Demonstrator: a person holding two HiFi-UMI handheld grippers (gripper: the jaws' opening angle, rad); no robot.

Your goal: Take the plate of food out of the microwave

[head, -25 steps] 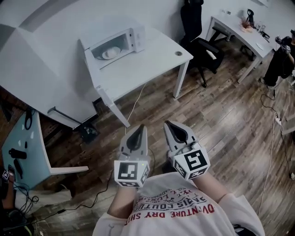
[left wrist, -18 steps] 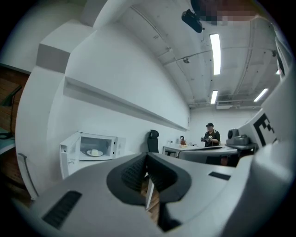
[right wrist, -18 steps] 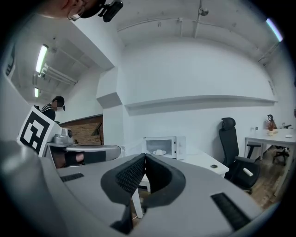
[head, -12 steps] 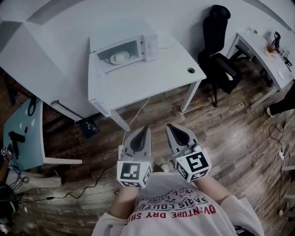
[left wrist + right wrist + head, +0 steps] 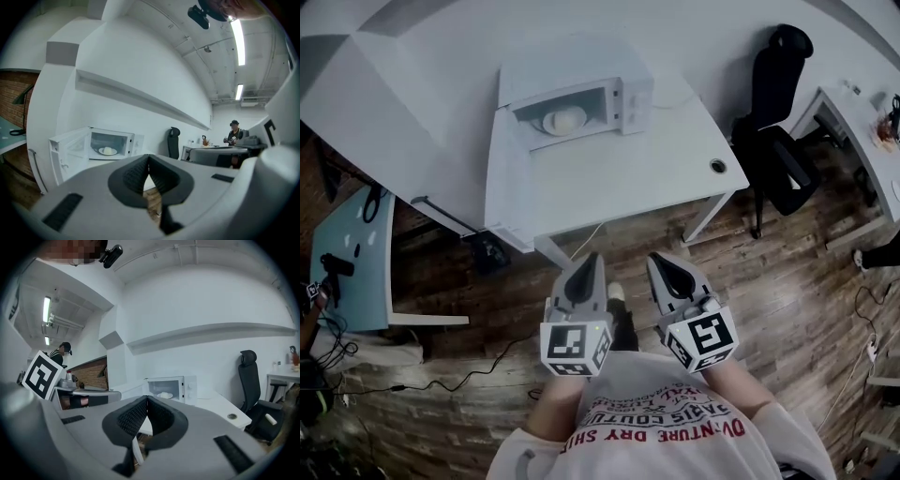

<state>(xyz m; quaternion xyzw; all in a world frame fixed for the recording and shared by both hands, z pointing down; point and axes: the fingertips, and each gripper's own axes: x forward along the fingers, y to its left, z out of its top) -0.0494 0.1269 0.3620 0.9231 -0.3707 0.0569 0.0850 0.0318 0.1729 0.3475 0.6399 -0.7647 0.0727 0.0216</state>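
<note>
I hold both tools low in front of my chest, side by side and apart from each other, forearms reaching out from under my printed shirt [image 5: 661, 422]. Both point ahead, close to level, towards the white table [image 5: 628, 169].

My left gripper [image 5: 591, 260] has its jaws pressed together. In the left gripper view the dark ribbed pads [image 5: 136, 173] meet at their tips and nothing sits between them [image 5: 149, 158]. My right gripper [image 5: 658, 260] is the same: in the right gripper view its black textured pads [image 5: 133, 416] touch at the tip, pinching nothing [image 5: 146, 398]. Each tool has a smooth grey plastic shell that tapers forward. At its rear is a white cube with black square markers, the left one [image 5: 574, 345] and the right one [image 5: 703, 337].

Neither tool touches anything. Both are well apart from the microwave [image 5: 619, 75], a white box standing at the far side of the table against the white wall. Its door [image 5: 68, 150] hangs open to the left. The plate of food [image 5: 562, 120] is inside the cavity, a round pale plate with a pale mound on it, also seen from the left tool [image 5: 108, 151] and the right tool [image 5: 165, 395].

The tabletop is flat and matt white, with a round cable hole [image 5: 717, 166] near its right corner. Below me is dark wood-plank flooring [image 5: 787, 300]. A black office chair [image 5: 778, 122] stands just to the right of the table.
</note>
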